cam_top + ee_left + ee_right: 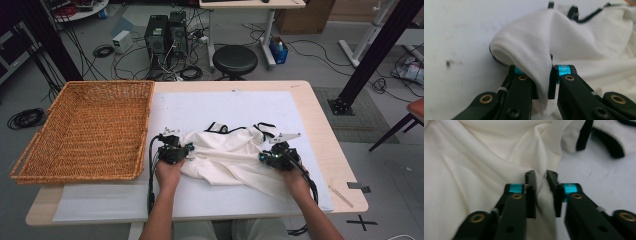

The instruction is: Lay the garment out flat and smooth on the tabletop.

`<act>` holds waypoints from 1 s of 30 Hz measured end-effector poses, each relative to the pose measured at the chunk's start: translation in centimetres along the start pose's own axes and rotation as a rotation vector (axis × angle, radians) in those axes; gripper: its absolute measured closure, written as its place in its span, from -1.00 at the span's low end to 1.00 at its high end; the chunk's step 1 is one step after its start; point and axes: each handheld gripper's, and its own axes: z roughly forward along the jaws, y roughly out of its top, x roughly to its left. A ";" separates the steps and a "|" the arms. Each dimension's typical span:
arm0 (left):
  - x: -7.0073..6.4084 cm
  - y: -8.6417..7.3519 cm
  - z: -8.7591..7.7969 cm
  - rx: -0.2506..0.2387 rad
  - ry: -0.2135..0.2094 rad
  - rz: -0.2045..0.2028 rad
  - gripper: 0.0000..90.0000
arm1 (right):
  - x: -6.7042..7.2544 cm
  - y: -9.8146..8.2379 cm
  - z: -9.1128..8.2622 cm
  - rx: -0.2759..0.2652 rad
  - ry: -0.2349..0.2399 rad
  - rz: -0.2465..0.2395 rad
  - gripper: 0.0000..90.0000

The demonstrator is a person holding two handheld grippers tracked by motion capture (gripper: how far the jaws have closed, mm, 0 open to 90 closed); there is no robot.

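High view had the white garment (227, 155) with black trim crumpled on the white mat (220, 107), just right of the wicker basket (85, 130). Left gripper (541, 80) was clamped on a folded edge, right gripper (541, 192) pinching a ridge of cloth. Soft, light, limp knit (probably stretchy), so it would sag; best gripped at doubled hems or trim.

A lab or workshop: beyond the fingers (552, 82), past the table (320, 130), computer towers (166, 34), tangled cables (125, 55) and a black stool (235, 60) crowd the grey floor.
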 end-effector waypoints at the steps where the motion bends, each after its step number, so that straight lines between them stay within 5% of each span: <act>1: 0.1 0.5 -0.1 -0.029 0.003 -0.001 0.93 | -0.6 0.4 0.0 -0.031 -0.020 0.028 0.89; 5: 0.2 1.5 0.3 -0.144 -0.004 -0.010 0.88 | -3.3 0.7 0.7 -0.141 -0.154 0.179 0.88; 6: 0.2 1.6 0.5 -0.148 0.010 -0.025 0.59 | -3.6 0.7 0.9 -0.155 -0.189 0.197 0.83; 8: 0.2 1.4 0.7 -0.099 0.001 -0.047 0.23 | -3.8 0.6 1.4 -0.144 -0.226 0.223 0.60; 10: 0.0 0.8 0.5 -0.047 0.005 -0.039 -0.01 | -4.0 0.2 1.4 -0.125 -0.202 0.281 0.34; 16: -0.9 -1.5 -0.9 0.059 -0.023 0.056 -0.01 | -3.3 -2.2 -2.3 -0.201 -0.148 0.324 0.09; 19: -1.4 -2.4 -1.7 0.067 -0.006 0.042 0.00 | -1.9 -4.2 -4.4 -0.220 -0.110 0.320 0.07; 22: -1.8 -2.9 -2.6 0.008 -0.009 0.021 0.00 | -0.6 -5.9 -5.5 -0.194 -0.096 0.304 0.06; 24: -2.0 -2.9 -1.9 0.032 -0.020 0.057 0.00 | 0.2 -6.6 -5.6 -0.152 -0.094 0.290 0.05; 26: -1.9 -2.6 -0.9 0.069 -0.009 0.045 0.00 | 0.9 -6.9 -5.1 -0.093 -0.117 0.250 0.06; 27: -2.2 -2.5 -0.6 0.079 -0.004 0.039 0.07 | 1.0 -7.1 -4.7 -0.075 -0.120 0.244 0.12; 29: -2.8 -2.2 -0.5 0.116 0.011 0.060 0.69 | 1.3 -7.4 -4.5 -0.069 -0.134 0.231 0.38; 30: -3.1 -2.2 -0.5 0.124 0.003 0.070 0.81 | 1.3 -7.4 -4.6 -0.063 -0.134 0.215 0.59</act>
